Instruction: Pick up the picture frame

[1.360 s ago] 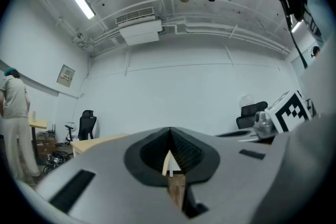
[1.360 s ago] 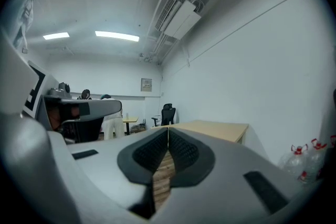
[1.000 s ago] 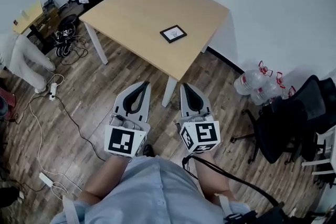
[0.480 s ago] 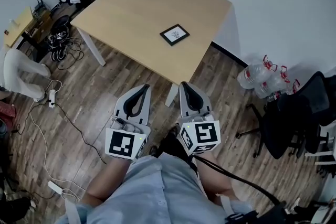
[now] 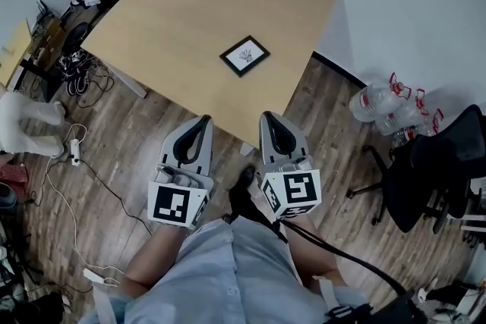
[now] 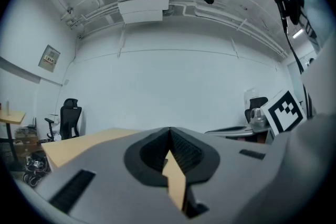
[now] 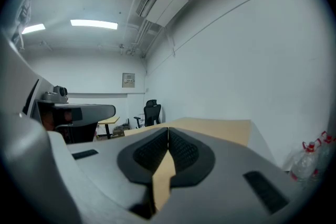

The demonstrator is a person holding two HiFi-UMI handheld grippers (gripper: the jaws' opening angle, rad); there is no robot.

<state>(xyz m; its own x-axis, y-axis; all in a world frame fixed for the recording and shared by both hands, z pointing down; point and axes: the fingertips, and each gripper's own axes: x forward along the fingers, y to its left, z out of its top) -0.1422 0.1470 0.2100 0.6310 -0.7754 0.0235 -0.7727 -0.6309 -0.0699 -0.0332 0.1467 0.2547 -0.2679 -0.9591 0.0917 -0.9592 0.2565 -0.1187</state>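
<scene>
frame (image 5: 244,55) flat on the desk (image 5: 175,19), picture centre; left tongs (image 5: 203,121) and right tongs (image 5: 268,118), lower centre, clenched empty, short of it. open one early, then take the frame by its near rim.

Your tabletop (image 5: 175,26) is pale wood with rounded corners, and one thing lies on it: the picture frame (image 5: 244,56), black-edged with a white sheet inside, flat and face up. It sits in the half nearest you, a little in from the right-hand edge, turned at a slant to the edges. Around the table you have a wood-plank floor (image 5: 129,148). Off the tabletop's right edge, clear water bottles (image 5: 387,106) with red handles lie by the wall, and a black office chair (image 5: 437,171) stands near them. To the left, cables (image 5: 76,186) trail across the planks to a white power strip (image 5: 97,276).
</scene>
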